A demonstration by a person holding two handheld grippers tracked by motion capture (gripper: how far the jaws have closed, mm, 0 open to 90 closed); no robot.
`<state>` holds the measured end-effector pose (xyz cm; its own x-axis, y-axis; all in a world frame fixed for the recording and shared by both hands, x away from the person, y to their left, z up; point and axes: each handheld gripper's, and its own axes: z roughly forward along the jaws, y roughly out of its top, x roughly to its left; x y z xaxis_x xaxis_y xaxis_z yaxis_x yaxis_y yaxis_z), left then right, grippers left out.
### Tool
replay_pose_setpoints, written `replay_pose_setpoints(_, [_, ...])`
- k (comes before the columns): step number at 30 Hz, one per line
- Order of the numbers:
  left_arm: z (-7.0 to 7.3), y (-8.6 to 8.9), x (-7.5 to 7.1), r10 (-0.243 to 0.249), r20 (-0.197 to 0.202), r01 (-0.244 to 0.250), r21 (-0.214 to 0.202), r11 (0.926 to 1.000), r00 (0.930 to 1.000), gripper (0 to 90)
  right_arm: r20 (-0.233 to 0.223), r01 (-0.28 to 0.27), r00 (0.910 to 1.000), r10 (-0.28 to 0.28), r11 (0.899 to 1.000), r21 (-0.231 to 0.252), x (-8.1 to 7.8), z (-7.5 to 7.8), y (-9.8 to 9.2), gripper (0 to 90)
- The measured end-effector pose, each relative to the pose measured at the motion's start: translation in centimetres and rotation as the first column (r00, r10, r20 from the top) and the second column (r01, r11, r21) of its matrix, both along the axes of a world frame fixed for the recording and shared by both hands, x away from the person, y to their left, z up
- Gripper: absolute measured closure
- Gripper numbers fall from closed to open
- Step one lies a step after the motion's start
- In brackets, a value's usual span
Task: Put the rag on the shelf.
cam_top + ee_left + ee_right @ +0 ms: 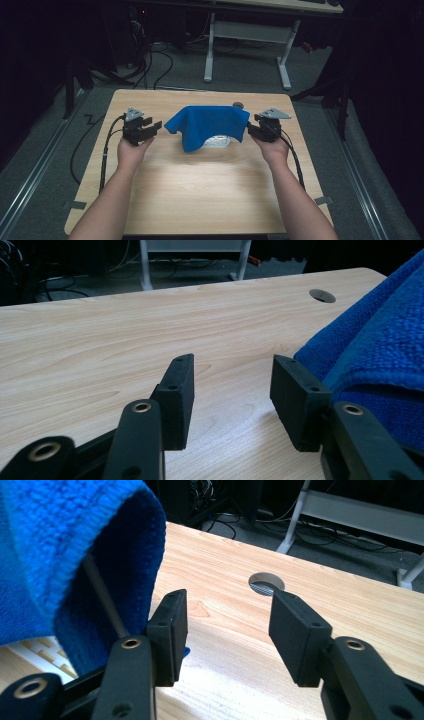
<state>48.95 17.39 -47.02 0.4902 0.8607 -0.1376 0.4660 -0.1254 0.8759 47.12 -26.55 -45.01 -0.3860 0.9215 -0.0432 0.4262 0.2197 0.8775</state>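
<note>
Near the far edge of the table [200, 195], about midway between the left and right edges, sits a blue cloth [207, 125]. Draped over something white and see-through [217, 141], hard to tell what. Raised in the middle like a little tent, with one corner hanging down toward the near edge.

Just left of the cloth, held in a hand, hangs the left gripper [152, 127]. Jaws wide apart, nothing between them, only bare wood showing in the gap. Right-hand jaw in the left gripper view just beside the cloth [380, 355], maybe brushing it, not pinching it.

Just right of the cloth, held in the other hand, hangs the right gripper [250, 131]. Jaws wide apart too, with nothing gripped. In the right gripper view, cloth [65, 555] hanging close by the left-hand jaw, outside the gap. Thin grey rod [102, 597] peeking out under the cloth.

Close to the far edge, behind the cloth, a round hole [238, 105] in the wood.

Beyond the far edge, on the floor, white desk legs [285, 65] and dark cables [155, 65].
</note>
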Motion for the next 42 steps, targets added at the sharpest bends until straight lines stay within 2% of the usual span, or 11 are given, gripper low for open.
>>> replay_pose_setpoints(4, [0.3,0.1,-0.8,-0.009,0.013,0.009,-0.006,0.9999,0.9999,52.5,0.0,-0.004,1.0,0.004,1.0,0.0,-0.4,0.1,-0.2,48.3])
replay_pose_setpoints(8, [0.2,0.3,-1.4,-0.016,0.013,0.016,-0.003,0.9999,0.9998,52.2,0.031,0.008,0.9995,-0.007,1.0,-0.014,-1.2,-0.1,-0.4,47.1])
replay_pose_setpoints(14, [0.0,0.7,-2.2,-0.014,0.002,0.014,-0.006,0.9999,0.9999,50.9,0.011,-0.001,0.9999,0.001,1.0,-0.022,-2.0,0.2,-0.7,44.7])
replay_pose_setpoints(16, [0.0,0.7,-2.3,-0.013,0.002,0.013,-0.007,0.9999,0.9999,50.4,0.014,-0.005,0.9999,0.005,1.0,-0.02,-2.1,0.3,-0.8,44.6])
replay_pose_setpoints(18, [0.0,0.9,-2.9,-0.019,0.002,0.019,-0.002,0.9998,0.9998,49.8,0.048,-0.002,0.9988,0.003,1.0,-0.017,-2.8,0.5,-0.9,45.0])
replay_pose_setpoints(23, [0.0,1.1,-3.7,-0.024,0.01,0.024,-0.003,0.9997,0.9996,49.4,0.039,-0.009,0.9992,0.01,1.0,-0.029,-3.5,0.6,-1.1,44.4])
replay_pose_setpoints(28, [-0.1,1.2,-5.1,-0.039,0.016,0.039,-0.003,0.9992,0.9991,48.2,0.028,-0.02,0.9994,0.021,0.999,-0.037,-4.6,0.9,-1.0,41.8])
replay_pose_setpoints(35, [-0.2,1.0,-7.5,-0.07,0.025,0.07,-0.014,0.9974,0.9972,47.4,0.065,-0.05,0.9964,0.054,0.997,-0.062,-6.3,1.2,-0.5,37.9])
replay_pose_setpoints(36, [-0.3,1.0,-8.4,-0.079,0.028,0.079,-0.027,0.9965,0.9965,47.3,0.035,-0.063,0.9972,0.066,0.995,-0.076,-7.0,1.1,-0.3,34.8])
replay_pose_setpoints(41, [-0.7,0.8,-10.7,-0.102,0.027,0.103,-0.021,0.9945,0.9944,46.4,0.073,-0.1,0.9918,0.105,0.992,-0.072,-9.0,0.7,0.2,34.3])
replay_pose_setpoints(42, [-1.0,0.7,-11.5,-0.109,0.019,0.109,-0.021,0.9938,0.9939,46.1,0.045,-0.135,0.9893,0.139,0.988,-0.075,-9.8,0.3,0.5,31.7])
